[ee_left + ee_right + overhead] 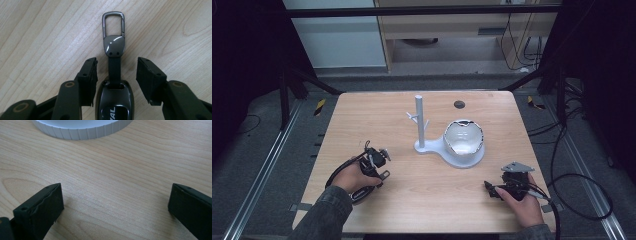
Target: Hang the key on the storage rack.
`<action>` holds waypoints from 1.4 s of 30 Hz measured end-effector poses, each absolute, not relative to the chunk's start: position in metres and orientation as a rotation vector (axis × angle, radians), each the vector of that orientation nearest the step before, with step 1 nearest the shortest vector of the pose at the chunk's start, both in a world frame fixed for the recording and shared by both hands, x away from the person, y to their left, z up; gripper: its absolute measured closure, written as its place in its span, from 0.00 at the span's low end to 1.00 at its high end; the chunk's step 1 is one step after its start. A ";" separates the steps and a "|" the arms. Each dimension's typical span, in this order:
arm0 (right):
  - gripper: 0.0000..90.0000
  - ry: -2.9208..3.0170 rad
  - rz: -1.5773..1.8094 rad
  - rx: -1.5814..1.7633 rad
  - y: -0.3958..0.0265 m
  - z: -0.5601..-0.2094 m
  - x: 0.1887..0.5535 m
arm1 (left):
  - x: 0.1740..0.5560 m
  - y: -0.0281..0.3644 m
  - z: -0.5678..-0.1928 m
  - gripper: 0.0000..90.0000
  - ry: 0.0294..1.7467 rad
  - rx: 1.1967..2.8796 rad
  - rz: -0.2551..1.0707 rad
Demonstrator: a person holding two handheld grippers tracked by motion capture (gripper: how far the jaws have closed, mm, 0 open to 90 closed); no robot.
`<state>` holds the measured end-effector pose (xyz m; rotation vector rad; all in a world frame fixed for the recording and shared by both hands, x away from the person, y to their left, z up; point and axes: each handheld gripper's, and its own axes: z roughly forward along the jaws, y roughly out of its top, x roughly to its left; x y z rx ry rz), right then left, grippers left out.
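A dark key fob (115, 102) lies flat on the wooden table (45, 37), with a black strap running to a grey metal clip (113, 25). My left gripper (117, 62) is open just above it; its jaws stand either side of the strap without touching it. In the high view the left gripper (377, 161) is at the table's front left. My right gripper (116, 190) is open over bare wood, with nothing between its jaws. It rests at the front right (499, 189), pointing left.
A white stand (419, 122) with an upright post, short pegs and a round dish base (463, 140) sits mid-table. The dish's ribbed rim (82, 130) lies ahead of the right gripper. A dark round hole (459, 104) is near the far edge.
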<state>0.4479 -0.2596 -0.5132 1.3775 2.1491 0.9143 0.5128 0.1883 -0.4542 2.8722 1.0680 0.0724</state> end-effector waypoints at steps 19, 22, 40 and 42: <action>0.01 2.150 0.912 1.374 -0.260 -0.513 0.448 | 0.515 0.187 -0.459 0.72 1.066 2.888 0.071; 0.00 2.150 0.912 1.374 -0.260 -0.513 0.448 | 0.515 0.187 -0.459 0.72 1.069 2.888 0.076; 0.01 2.150 0.912 1.374 -0.260 -0.513 0.448 | 0.515 0.186 -0.460 0.88 1.081 2.901 0.063; 0.01 2.150 0.912 1.374 -0.260 -0.513 0.448 | 0.512 0.186 -0.458 0.88 1.075 2.889 0.065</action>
